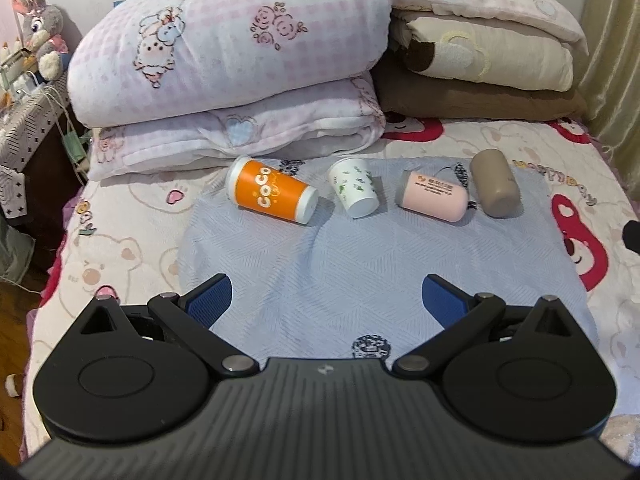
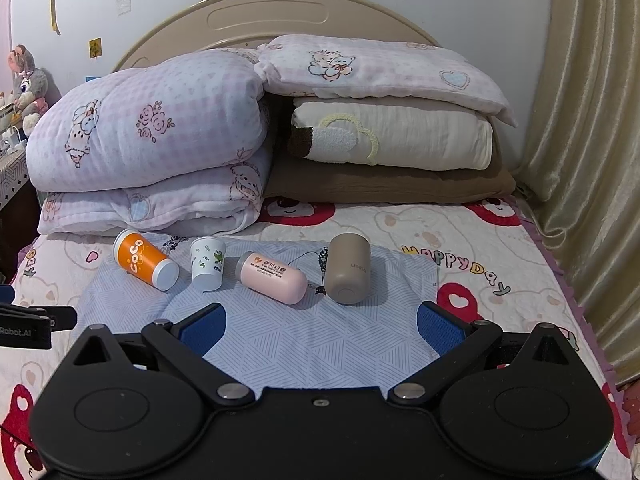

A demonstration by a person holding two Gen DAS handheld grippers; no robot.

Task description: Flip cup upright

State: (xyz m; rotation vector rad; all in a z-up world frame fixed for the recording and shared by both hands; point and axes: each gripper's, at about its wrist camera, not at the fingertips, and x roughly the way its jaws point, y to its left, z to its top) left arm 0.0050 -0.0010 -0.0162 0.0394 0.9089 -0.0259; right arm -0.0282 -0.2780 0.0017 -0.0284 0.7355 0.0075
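Several cups lie on their sides in a row on a light blue cloth (image 1: 328, 272) (image 2: 316, 344) on the bed. From left: an orange CoCo cup (image 1: 270, 196) (image 2: 145, 261), a white cup with green print (image 1: 354, 188) (image 2: 207, 263), a pink cup (image 1: 434, 196) (image 2: 272, 277), and a taupe cup (image 1: 494, 188) (image 2: 347, 274). My left gripper (image 1: 326, 300) is open and empty, near the cloth's front, well short of the cups. My right gripper (image 2: 320, 330) is open and empty, just in front of the pink and taupe cups.
Folded quilts (image 1: 224, 72) (image 2: 152, 140) and stacked pillows (image 1: 480, 56) (image 2: 392, 132) lie behind the cups. A curtain (image 2: 580, 160) hangs on the right. A nightstand with plush toys (image 1: 36, 40) stands left. The left gripper's body (image 2: 28, 326) shows at the right view's left edge.
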